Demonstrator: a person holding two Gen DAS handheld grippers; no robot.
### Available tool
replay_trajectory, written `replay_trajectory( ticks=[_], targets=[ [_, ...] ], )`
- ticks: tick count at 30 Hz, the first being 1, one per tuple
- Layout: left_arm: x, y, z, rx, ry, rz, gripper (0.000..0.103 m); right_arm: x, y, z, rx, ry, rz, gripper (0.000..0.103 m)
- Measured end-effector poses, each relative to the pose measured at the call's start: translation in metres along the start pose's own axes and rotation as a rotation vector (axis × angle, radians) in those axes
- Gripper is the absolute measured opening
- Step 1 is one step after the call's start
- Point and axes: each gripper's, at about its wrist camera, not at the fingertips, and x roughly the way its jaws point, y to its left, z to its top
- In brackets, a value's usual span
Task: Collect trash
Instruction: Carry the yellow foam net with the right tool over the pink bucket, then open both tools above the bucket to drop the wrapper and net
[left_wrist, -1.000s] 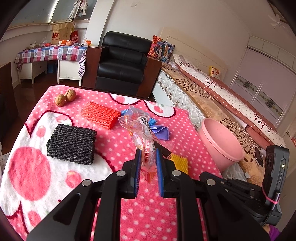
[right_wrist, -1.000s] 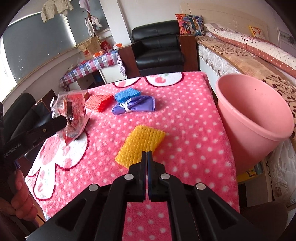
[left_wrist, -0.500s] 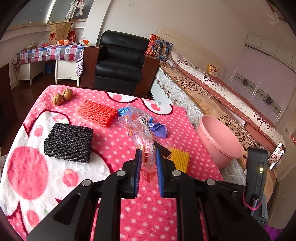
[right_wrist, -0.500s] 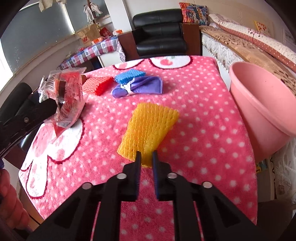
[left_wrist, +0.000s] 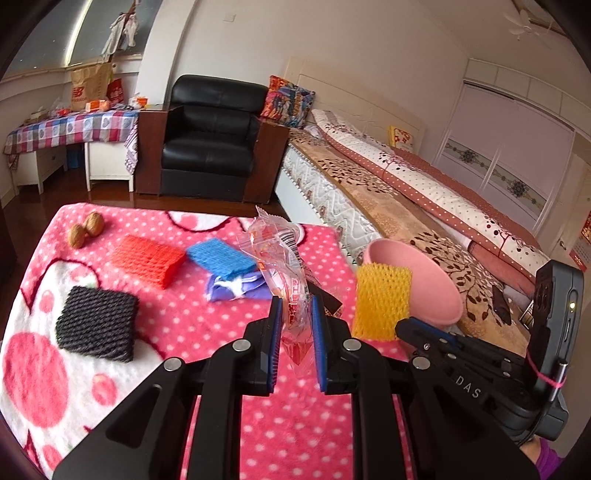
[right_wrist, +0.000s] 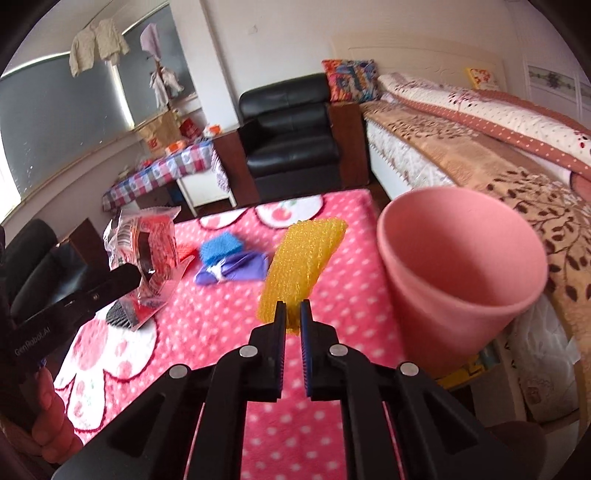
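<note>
Fleecy pink blanket (left_wrist: 295, 424), glossy crinkled plastic wrapper (left_wrist: 284, 258), netted yellow foam sleeve (right_wrist: 299, 258), smooth pink bucket (right_wrist: 461, 314).

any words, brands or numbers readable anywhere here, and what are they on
"GenRoboAI": white letters on the left gripper, on its black arm.
"DAS": on the right gripper, on its black body.
Red print on the plastic wrapper: too crumpled to read.
Red logo on the brown paper bag: too small to read.

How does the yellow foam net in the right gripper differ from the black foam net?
The yellow foam net hangs lifted in the right gripper, whose jaws are closing on it; the black foam net lies flat and untouched on the pink blanket. Yellow is near the pink bin; black is far across. Both are ribbed mesh sleeves.
</note>
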Motion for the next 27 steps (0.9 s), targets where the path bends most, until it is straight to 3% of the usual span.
replay_trajectory(
  ticks=[11,18,27],
  targets=[
    [0.039,-0.078,0.019,0.116,-0.003,-0.096,0.015,-0.027,-0.089,0.021,0.122,-0.085,-0.126,0.007],
    [0.077,-0.123,0.02,0.184,0.026,-0.134,0.015,-0.022,-0.132,0.021,0.165,-0.077,-0.175,0.007],
    [0.13,-0.153,0.01,0.209,0.112,-0.148,0.015,-0.006,-0.157,0.018,0.185,-0.049,-0.189,0.008]
  ],
)
